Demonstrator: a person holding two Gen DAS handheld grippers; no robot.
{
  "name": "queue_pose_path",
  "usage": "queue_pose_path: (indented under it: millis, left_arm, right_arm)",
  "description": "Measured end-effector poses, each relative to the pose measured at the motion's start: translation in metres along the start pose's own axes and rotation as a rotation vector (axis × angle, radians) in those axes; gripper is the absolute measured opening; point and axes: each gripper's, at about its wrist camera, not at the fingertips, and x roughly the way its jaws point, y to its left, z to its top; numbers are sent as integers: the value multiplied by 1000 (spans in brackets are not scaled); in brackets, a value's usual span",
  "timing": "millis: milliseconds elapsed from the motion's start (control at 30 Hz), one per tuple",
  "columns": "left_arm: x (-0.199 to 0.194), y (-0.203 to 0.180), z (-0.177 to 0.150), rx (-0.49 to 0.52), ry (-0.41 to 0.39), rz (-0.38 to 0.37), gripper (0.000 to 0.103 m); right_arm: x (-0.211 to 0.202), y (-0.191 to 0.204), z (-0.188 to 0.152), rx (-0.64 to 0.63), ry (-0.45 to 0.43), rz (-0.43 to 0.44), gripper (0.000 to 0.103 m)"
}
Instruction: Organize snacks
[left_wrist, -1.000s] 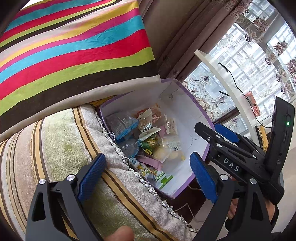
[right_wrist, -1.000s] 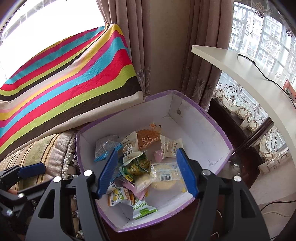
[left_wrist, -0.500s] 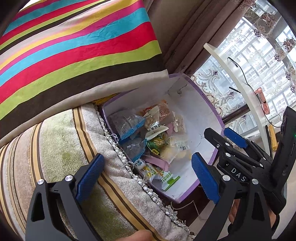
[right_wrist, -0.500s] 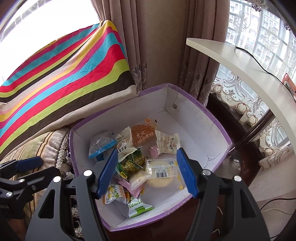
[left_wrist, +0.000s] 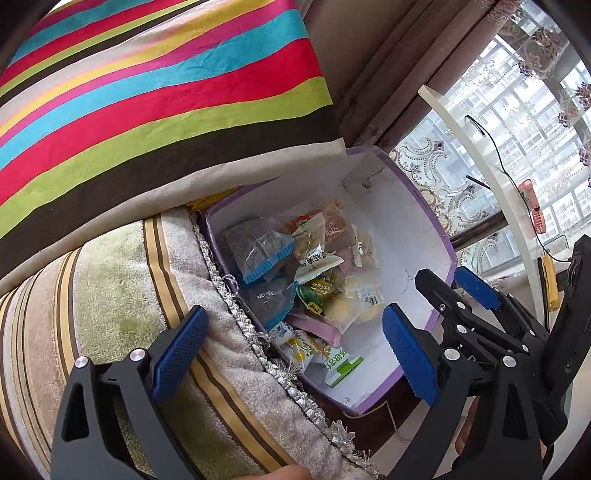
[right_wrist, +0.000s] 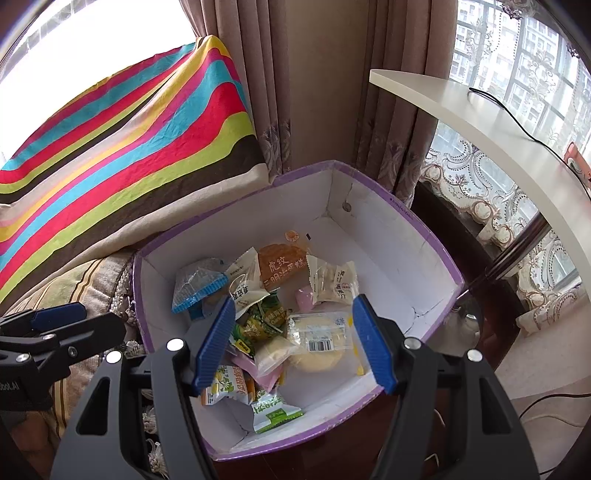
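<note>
Inside purple-rimmed white cardboard box (right_wrist: 413, 258), heaped against sofa-side wall: small wrapped snack packets (right_wrist: 273, 317). Above box, right gripper (right_wrist: 293, 341), jaws wide open, empty. Beside box over striped plush sofa arm (left_wrist: 122, 295), left gripper (left_wrist: 291, 345), jaws likewise parted, gripping nothing.

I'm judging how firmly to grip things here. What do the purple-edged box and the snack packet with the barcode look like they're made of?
The box looks like matte white cardboard with a purple outside: its wall shows creases and a small tear. The barcode packet looks like thin, glossy clear plastic film, since the pale cake shows through it; probably soft and crinkly.
</note>
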Motion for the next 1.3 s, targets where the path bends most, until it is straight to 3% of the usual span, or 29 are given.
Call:
queue_pose_path:
  millis: [1300]
  left_arm:
    - [3,-1,1,11,-6,11,92]
  right_arm:
    - [2,-2,-7,1,9,-2,66]
